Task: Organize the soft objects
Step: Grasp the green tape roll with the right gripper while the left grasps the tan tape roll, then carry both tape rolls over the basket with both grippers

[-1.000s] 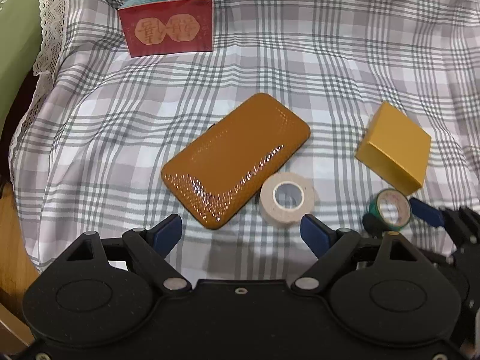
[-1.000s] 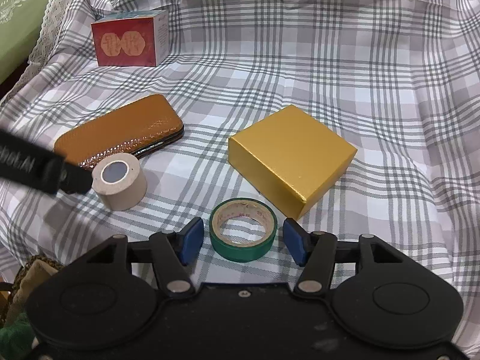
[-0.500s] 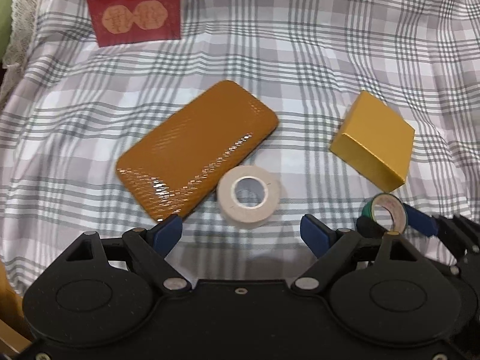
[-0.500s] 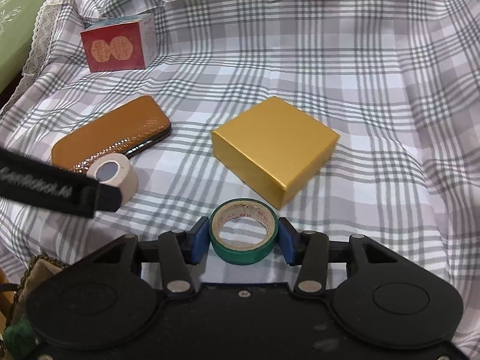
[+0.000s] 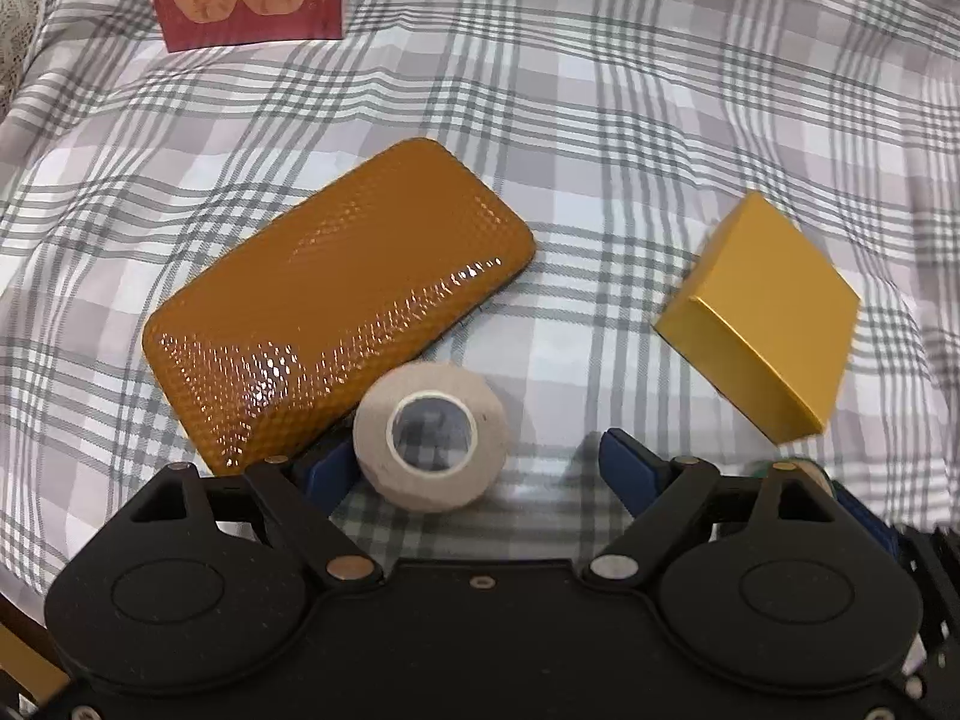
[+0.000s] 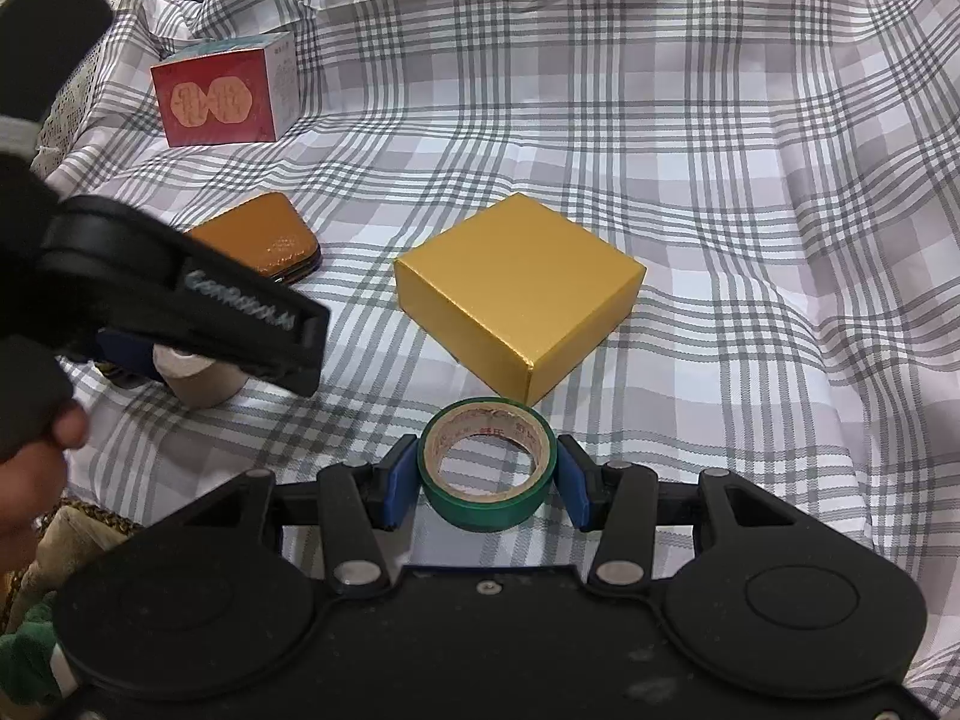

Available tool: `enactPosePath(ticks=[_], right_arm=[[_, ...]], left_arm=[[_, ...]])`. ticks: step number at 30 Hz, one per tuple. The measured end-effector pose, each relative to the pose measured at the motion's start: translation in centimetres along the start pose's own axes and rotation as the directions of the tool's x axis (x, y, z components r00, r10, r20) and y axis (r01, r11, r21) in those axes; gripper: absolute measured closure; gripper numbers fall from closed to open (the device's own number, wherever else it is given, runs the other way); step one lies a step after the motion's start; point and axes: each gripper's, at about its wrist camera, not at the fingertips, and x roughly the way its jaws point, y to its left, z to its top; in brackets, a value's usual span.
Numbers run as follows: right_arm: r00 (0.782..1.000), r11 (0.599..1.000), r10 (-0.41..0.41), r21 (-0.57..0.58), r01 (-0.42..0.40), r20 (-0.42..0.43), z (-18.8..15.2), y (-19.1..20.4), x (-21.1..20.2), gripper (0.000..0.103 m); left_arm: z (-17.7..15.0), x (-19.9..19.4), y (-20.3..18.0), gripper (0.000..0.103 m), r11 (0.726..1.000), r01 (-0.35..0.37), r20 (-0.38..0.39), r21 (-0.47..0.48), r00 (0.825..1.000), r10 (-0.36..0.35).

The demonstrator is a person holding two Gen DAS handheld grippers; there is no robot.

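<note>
A white tape roll (image 5: 431,438) stands on the plaid cloth between the fingers of my left gripper (image 5: 477,468). That gripper is open: the roll sits close to the left pad, with a clear gap on its right. In the right wrist view, my right gripper (image 6: 486,483) is shut on a green tape roll (image 6: 487,471), both blue pads pressing its sides. The same view shows the white roll (image 6: 201,381) half hidden under the left gripper's black finger.
A glossy brown case (image 5: 336,300) lies just beyond the white roll. A gold box (image 6: 516,282) sits right behind the green roll, and a red box (image 6: 222,96) stands at the far left. Plaid cloth (image 6: 720,180) covers the surface. A person's hand (image 6: 36,450) holds the left gripper.
The left gripper came down and forward until the white roll sat between its fingers. The right gripper closed its pads onto the green roll.
</note>
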Motion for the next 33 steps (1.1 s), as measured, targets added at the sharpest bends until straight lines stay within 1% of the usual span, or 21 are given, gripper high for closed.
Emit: enactPosePath(ticks=[2,3,4,5,6,8,16,20,26,33], right_arm=[[1.000,1.000,0.003,0.001,-0.003,0.001,-0.1,-0.1,0.0,0.057],[1.000,1.000,0.005,0.003,-0.005,0.000,-0.1,-0.1,0.0,0.057],[1.000,1.000,0.006,0.005,-0.006,0.000,-0.1,-0.1,0.0,0.057],[1.000,1.000,0.008,0.006,-0.008,0.000,-0.1,-0.1,0.0,0.057],[1.000,1.000,0.010,0.008,-0.010,0.000,-0.1,-0.2,0.0,0.057],[1.000,1.000,0.011,0.013,-0.011,0.000,-0.2,-0.3,0.0,0.057],[1.000,0.999,-0.012,0.053,0.011,0.008,0.0,-1.7,-0.4,0.057],[1.000,0.996,-0.030,0.078,0.029,0.009,0.1,-2.7,-0.9,0.057],[0.999,0.993,-0.035,0.113,0.033,0.017,-0.2,-3.4,-2.5,0.057],[0.998,0.993,-0.033,0.119,0.026,0.055,-0.9,-3.0,-6.1,0.057]], left_arm=[[0.0,0.1,-0.2,0.022,1.000,-0.004,0.001,-0.012,1.000,0.004],[0.0,0.0,-0.3,0.028,1.000,-0.014,0.006,-0.011,1.000,0.014],[-0.1,-0.1,-0.6,0.042,1.000,-0.030,0.017,-0.003,0.999,0.030],[-0.2,-0.2,-0.8,0.047,0.999,-0.047,0.030,0.012,0.998,0.046],[-0.3,-0.3,-1.1,0.055,0.998,-0.058,0.037,0.030,0.998,0.057],[-0.3,-0.4,-1.3,0.056,0.997,-0.049,0.039,0.053,0.998,0.046],[-0.2,-0.8,-2.3,0.056,0.997,0.010,0.019,0.073,1.000,-0.011],[-0.5,-1.5,-3.0,0.056,0.995,0.022,0.020,0.101,1.000,-0.024],[-1.7,-3.7,-3.4,0.055,0.991,0.035,0.031,0.132,0.999,-0.040],[-4.1,-7.3,-3.2,0.055,0.983,0.053,0.063,0.176,0.996,-0.065]])
